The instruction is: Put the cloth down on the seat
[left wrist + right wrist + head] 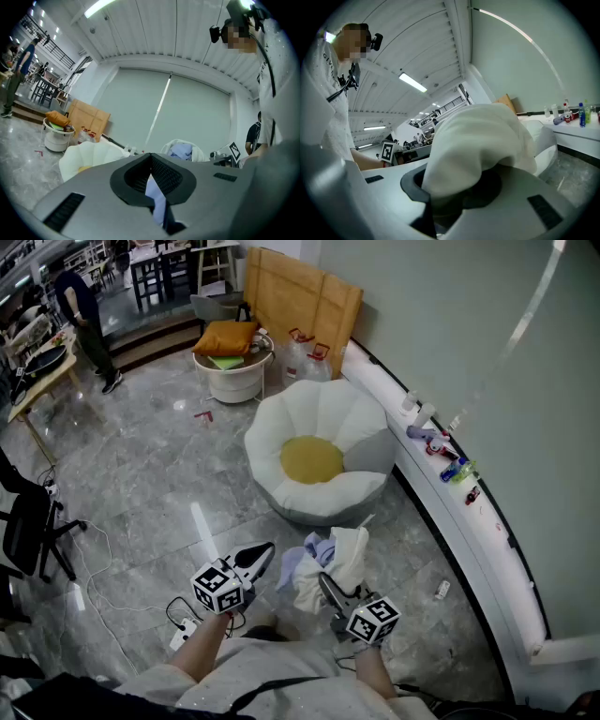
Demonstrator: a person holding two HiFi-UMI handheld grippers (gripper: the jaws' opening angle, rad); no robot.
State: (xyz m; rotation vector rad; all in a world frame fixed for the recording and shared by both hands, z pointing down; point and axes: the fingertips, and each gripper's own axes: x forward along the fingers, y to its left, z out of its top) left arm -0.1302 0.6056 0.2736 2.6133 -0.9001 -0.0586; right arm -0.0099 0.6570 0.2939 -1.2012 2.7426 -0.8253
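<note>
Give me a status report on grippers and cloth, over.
Left gripper shut on pale blue and white cloth bundle, right gripper too. Bundle held up, short of white flower-shaped seat. Nothing on seat.

place: open office-lounge | cues: marble floor point(141, 484) — flower-shaped seat point(314, 460), desks point(42, 371), office chair point(28, 531)

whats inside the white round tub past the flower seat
An orange cushion and a flat green item top the white round tub; whatever lies beneath them is hidden.
</note>
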